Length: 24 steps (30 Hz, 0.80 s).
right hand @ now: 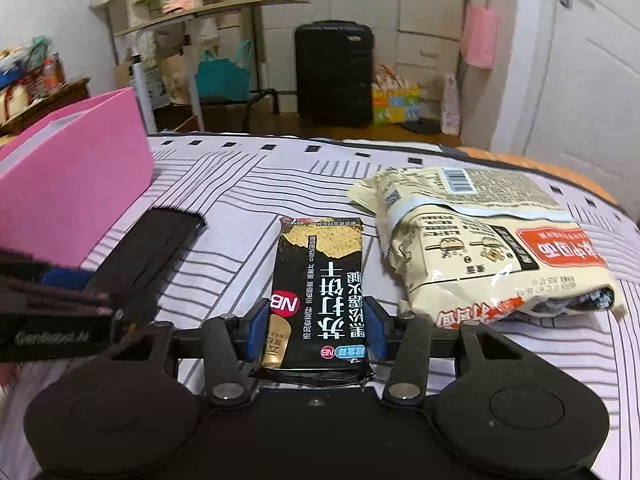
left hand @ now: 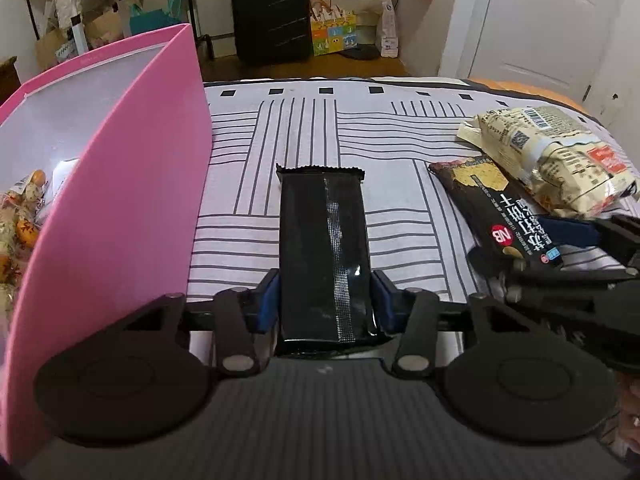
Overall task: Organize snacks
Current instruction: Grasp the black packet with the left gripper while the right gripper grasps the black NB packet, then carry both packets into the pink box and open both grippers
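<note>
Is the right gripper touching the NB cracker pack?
Touching. The right wrist view shows the right gripper with both blue pads against the sides of the NB cracker pack, which lies on the striped sheet.

Two packets (left hand: 324, 252) (right hand: 318, 300) lying flat on the bed (left hand: 400, 128), side by side, each between a pair of tongs: left tongs (left hand: 325, 300) astride the left packet, right tongs (right hand: 318, 330) astride the right one. Storage box (left hand: 112, 184) standing at the left edge, just beside the left packet, with small snacks (left hand: 20, 216) inside. Big crumpled bag (right hand: 492, 240) to the right, partly overlapping the right packet's far end. Beyond the bed, on the floor, a suitcase (left hand: 270, 8).
</note>
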Each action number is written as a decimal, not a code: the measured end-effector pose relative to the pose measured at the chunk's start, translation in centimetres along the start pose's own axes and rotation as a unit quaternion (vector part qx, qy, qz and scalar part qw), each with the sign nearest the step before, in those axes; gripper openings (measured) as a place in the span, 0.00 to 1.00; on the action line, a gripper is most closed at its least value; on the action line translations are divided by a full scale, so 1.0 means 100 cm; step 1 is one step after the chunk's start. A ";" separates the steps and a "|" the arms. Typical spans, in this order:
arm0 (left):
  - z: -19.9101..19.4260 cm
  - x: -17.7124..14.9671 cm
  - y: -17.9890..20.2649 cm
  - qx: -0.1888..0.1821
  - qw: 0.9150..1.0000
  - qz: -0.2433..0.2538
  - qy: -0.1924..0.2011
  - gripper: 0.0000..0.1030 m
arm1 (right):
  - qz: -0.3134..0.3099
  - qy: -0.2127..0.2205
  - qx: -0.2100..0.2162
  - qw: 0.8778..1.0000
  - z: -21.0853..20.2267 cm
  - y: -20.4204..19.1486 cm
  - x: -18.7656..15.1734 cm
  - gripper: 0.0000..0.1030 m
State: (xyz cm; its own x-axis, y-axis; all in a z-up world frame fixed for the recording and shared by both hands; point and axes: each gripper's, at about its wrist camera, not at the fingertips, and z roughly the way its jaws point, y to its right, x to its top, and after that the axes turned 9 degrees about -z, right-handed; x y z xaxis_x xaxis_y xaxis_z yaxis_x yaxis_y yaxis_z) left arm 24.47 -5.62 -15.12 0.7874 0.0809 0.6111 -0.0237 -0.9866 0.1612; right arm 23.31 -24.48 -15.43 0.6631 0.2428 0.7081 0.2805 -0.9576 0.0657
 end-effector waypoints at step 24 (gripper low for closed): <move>-0.135 -0.017 -0.010 -0.067 0.997 0.027 -0.029 0.44 | 0.016 -0.017 -0.004 1.000 -0.147 -0.056 -0.001 0.52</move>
State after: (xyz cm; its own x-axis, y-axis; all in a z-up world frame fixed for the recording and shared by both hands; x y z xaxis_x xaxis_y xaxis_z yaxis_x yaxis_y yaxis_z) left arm 14.85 -2.83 -5.87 0.8171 0.0168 0.5762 -0.1458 -0.9611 0.2348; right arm 11.49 -21.45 -5.55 0.6954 0.2169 0.6851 0.2538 -0.9661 0.0482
